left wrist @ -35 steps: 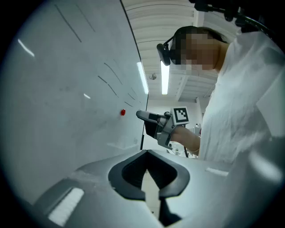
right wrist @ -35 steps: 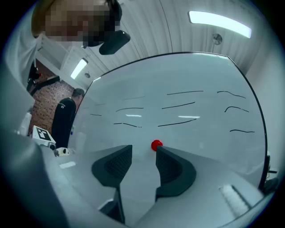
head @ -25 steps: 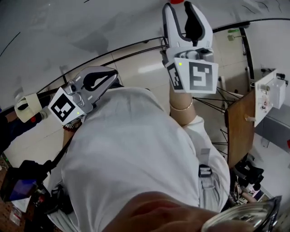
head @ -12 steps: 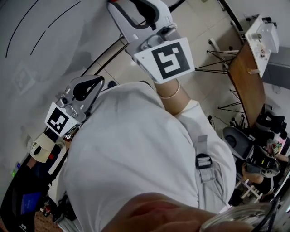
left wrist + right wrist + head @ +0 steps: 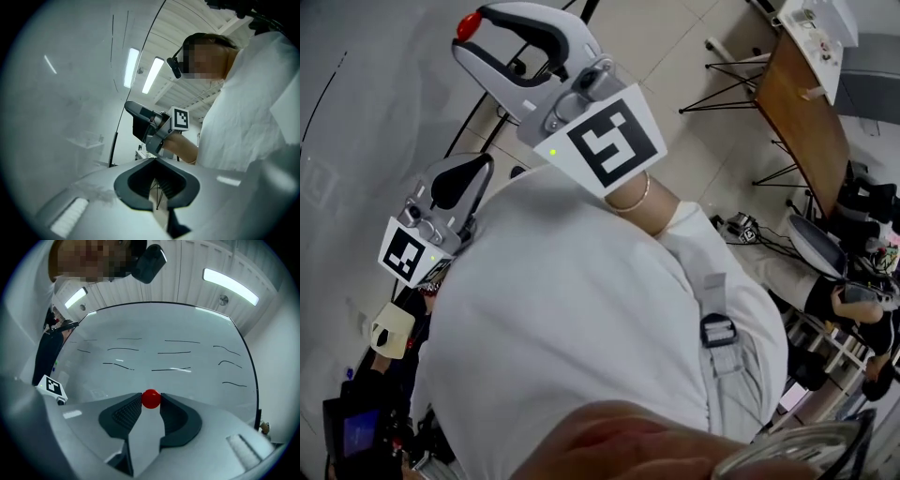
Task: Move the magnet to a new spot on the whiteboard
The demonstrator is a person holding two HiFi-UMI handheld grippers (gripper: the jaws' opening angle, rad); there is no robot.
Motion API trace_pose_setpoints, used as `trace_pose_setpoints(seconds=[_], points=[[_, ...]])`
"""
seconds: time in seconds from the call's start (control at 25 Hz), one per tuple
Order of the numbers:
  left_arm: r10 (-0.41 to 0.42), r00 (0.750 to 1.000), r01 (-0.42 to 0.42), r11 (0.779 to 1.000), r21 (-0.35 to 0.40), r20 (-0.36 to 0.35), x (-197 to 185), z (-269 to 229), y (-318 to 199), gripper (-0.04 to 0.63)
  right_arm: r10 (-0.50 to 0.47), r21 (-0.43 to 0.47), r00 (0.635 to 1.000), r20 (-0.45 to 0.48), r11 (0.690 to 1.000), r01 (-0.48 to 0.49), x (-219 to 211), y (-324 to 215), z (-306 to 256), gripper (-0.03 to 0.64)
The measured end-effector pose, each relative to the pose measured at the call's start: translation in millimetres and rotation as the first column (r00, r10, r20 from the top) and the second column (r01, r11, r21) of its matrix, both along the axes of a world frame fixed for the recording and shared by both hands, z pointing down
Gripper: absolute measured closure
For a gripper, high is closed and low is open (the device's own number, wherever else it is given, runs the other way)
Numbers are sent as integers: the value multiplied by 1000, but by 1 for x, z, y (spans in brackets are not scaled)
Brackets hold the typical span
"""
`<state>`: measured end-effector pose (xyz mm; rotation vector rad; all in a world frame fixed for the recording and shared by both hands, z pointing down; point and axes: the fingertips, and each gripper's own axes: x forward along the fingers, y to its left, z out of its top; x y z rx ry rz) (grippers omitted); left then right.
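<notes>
While the red magnet (image 5: 151, 398) sits pinched only at the very tips of the right claw (image 5: 472, 30), close before the whiteboard (image 5: 164, 333), with the left claw (image 5: 156, 208) clenched on nothing, any slackening or skewed approach could squirt the round magnet free.

I'm counting two grippers, the left gripper (image 5: 480, 161) and the right gripper (image 5: 478, 33), one red magnet (image 5: 151, 398), one whiteboard (image 5: 164, 333), and two ceiling lights (image 5: 229, 285) glowing overhead.
</notes>
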<state>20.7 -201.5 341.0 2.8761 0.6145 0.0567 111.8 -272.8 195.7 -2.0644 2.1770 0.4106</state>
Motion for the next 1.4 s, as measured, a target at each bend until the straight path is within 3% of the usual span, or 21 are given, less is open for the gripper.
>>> trace_pose_setpoints(seconds=[0.2, 0.4, 0.6, 0.68, 0.8, 0.88, 1.0, 1.2, 1.4], points=[[-128, 992, 128, 992, 6, 12, 35, -2, 53, 589, -59, -73, 996, 61, 995, 63, 39, 71, 20, 494], [-273, 962, 272, 962, 13, 13, 52, -4, 68, 589, -81, -110, 997, 18, 990, 83, 90, 116, 25, 494], [-524, 850, 524, 852, 27, 53, 24, 2, 70, 589, -183, -119, 982, 53, 975, 189, 105, 132, 37, 494], [-576, 814, 574, 817, 48, 70, 10, 11, 66, 589, -207, -131, 976, 64, 968, 214, 107, 130, 46, 494], [-646, 759, 643, 763, 64, 81, 10, 17, 101, 589, -271, -138, 959, 79, 950, 280, 110, 160, 58, 494], [-668, 740, 665, 744, 69, 78, 16, 14, 130, 589, -317, -136, 944, 93, 935, 327, 108, 183, 62, 494], [-660, 750, 655, 750, 95, 37, 26, -2, 151, 589, -349, -127, 932, 94, 925, 359, 103, 198, 58, 494], [-578, 816, 558, 799, 223, 30, 42, -10, 171, 589, -325, -112, 942, 84, 936, 333, 100, 216, 48, 494], [-521, 853, 511, 839, 188, 5, 52, -12, 189, 589, -264, -110, 962, 69, 956, 271, 107, 241, 45, 494]])
